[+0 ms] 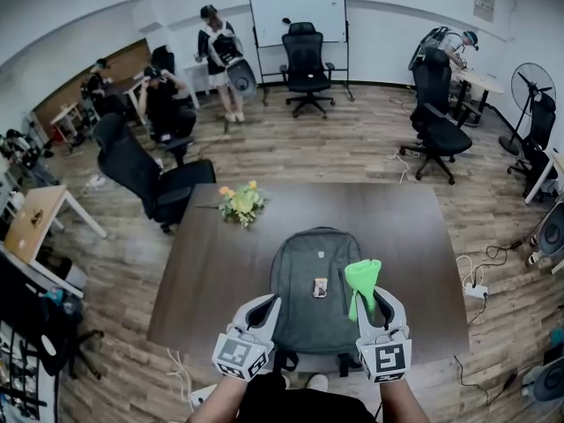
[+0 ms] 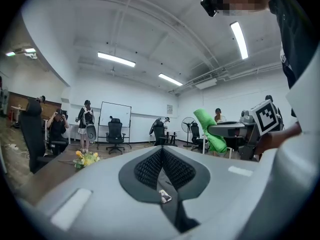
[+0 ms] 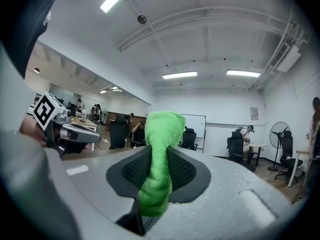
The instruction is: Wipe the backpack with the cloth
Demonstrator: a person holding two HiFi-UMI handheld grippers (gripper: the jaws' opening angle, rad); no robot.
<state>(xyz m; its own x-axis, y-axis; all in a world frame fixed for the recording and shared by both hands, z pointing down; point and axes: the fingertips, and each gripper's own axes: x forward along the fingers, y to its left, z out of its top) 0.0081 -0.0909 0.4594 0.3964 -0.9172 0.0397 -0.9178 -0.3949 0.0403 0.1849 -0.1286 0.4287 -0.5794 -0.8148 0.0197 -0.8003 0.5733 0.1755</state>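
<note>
Bottom of the head view, both tools are up front. The left gripper [image 1: 263, 307] sits lower left of centre, and its own view shows the jaws pressed together, the black pads meeting in a seam. A small pale scrap shows at that seam, and what it is I cannot tell. Over at lower right, the right gripper [image 1: 377, 301] has its jaws clamped on the green cloth [image 1: 361, 277]. The cloth is bunched into a thick roll that sticks out past the tips. In the right gripper view it fills the gap between the pads and rises above them.

Just under and between the two grippers lies the grey backpack [image 1: 310, 271]. It is flat on the dark brown surface [image 1: 401, 227], at the near edge, bottom centre of the frame. The cloth overlaps the bag's right side in the head view, but whether it touches, I cannot tell.

Further up the surface, towards its far left corner, lies a small bunch of yellow flowers [image 1: 241, 203]. Beyond that corner a black office chair [image 1: 150, 176] stands on the wooden floor [image 1: 352, 148]. At the back, a person [image 1: 220, 53] stands near a whiteboard [image 1: 297, 11], and a fan [image 1: 531, 83] is at the far right.
</note>
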